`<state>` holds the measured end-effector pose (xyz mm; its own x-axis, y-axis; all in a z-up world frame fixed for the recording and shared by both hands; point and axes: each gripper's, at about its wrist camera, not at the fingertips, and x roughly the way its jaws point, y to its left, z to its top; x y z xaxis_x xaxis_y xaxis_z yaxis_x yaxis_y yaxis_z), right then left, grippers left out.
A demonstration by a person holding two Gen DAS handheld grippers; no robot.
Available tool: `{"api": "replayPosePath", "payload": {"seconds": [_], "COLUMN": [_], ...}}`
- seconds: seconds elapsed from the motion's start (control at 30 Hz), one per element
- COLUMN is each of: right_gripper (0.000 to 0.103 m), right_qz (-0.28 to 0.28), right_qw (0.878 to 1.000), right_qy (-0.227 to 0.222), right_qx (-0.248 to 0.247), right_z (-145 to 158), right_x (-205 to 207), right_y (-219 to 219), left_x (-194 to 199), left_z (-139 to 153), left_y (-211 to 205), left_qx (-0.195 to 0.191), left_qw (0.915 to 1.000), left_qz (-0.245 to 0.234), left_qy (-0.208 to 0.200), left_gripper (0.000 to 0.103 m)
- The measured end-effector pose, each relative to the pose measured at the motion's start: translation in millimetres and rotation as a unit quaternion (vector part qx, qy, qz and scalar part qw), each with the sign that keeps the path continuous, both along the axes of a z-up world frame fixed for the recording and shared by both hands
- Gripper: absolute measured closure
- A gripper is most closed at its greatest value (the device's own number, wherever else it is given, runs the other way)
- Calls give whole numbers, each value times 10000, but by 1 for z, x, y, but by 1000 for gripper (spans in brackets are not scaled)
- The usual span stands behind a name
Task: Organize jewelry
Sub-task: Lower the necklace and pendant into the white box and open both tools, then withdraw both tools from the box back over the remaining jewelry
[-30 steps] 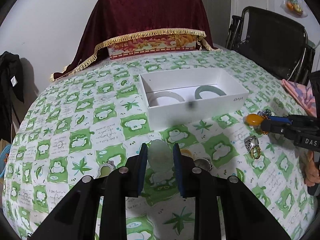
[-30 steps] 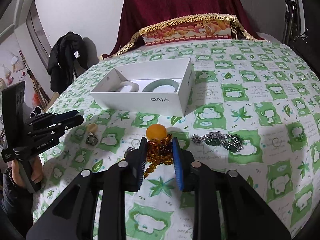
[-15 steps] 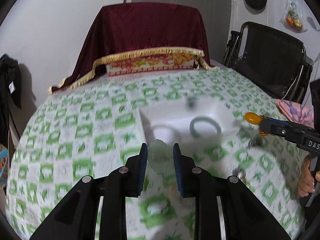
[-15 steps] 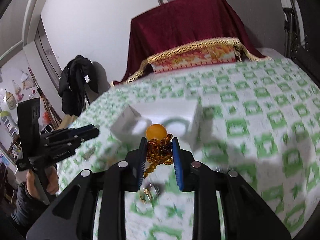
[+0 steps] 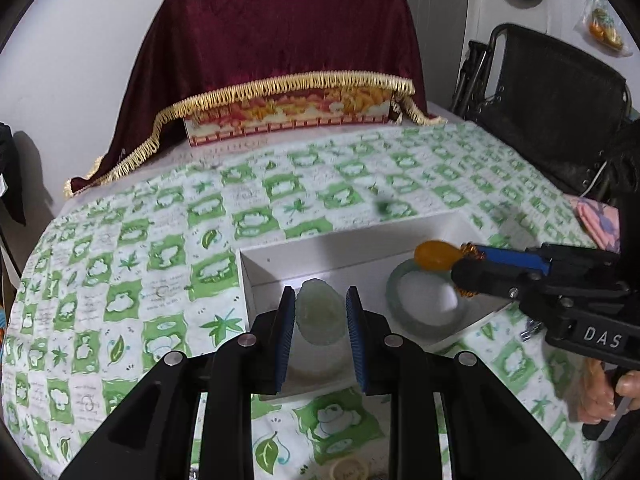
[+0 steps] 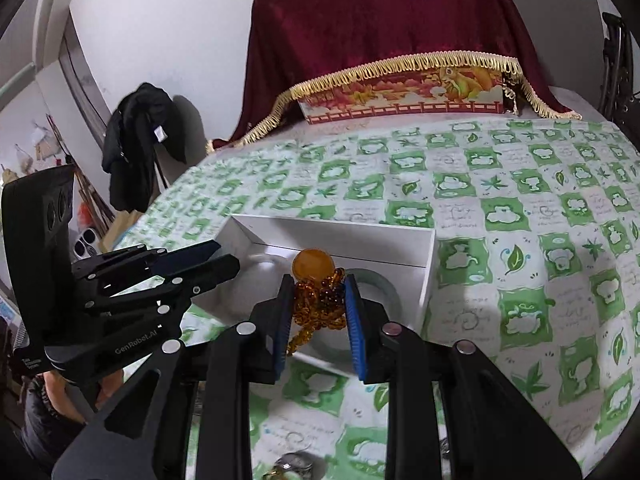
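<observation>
The white box (image 5: 280, 268) sits open on the worktop (image 5: 160, 240), which is covered in a green-checked cloth. The left tongs (image 5: 320, 320) are clenched on a pale jade pendant (image 5: 320, 316), held above the box's near left end. The right tongs (image 6: 319, 312) grip a bunch of amber beads (image 6: 320, 300) topped by a large orange bead (image 6: 313, 265), held over the box's middle. Inside the box, a green jade bangle (image 5: 400, 308) lies at its right end and a white bangle (image 6: 260, 260) at its left end.
</observation>
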<state>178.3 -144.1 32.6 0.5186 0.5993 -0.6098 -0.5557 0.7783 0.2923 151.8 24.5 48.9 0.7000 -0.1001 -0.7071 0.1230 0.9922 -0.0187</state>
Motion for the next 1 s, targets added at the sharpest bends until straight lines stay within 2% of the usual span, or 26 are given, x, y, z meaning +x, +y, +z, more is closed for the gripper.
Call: {"api": "replayPosePath", "payload": {"seconds": [0.17, 0.3, 0.37, 0.43, 0.5, 0.57, 0.67, 0.83, 0.9, 1.0], "right_gripper": [69, 69, 69, 59, 33, 27, 27, 10, 5, 5], "right_qz": [-77, -181, -247, -367, -548, -796, -988, -1371, -1654, -1905], "right_qw": [9995, 9996, 9993, 9982, 9960, 9923, 9897, 9844, 9789, 9699], "right_qy": [-137, -205, -268, -376, -509, -670, -716, -777, -1033, -1476], "right_qx": [-285, -75, 75, 290, 487, 674, 743, 785, 603, 355], "right_z": [-7, -2, 3, 7, 12, 15, 17, 14, 15, 20], "right_x": [4, 5, 3, 0, -4, -8, -10, -14, -23, -39], "right_y": [5, -6, -12, -23, -34, -47, -59, -73, -78, -86], "left_x": [6, 0, -6, -12, -21, -28, -37, -40, -40, -45], "left_z": [-8, 0, 8, 15, 22, 25, 25, 16, 12, 7], "left_y": [4, 10, 16, 21, 28, 34, 45, 54, 53, 48], "left_qx": [-24, -173, -298, -384, -405, -337, -153, 4, 97, 359], "left_qw": [9999, 9998, 9991, 9982, 9967, 9949, 9921, 9891, 9881, 9857], "left_qz": [29, 112, 175, 257, 455, 683, 1008, 1347, 1443, 1569], "left_qy": [99, -74, -250, -377, -534, -658, -729, -591, -528, -509], "left_gripper": [74, 51, 46, 36, 15, 8, 3, 3, 3, 3]}}
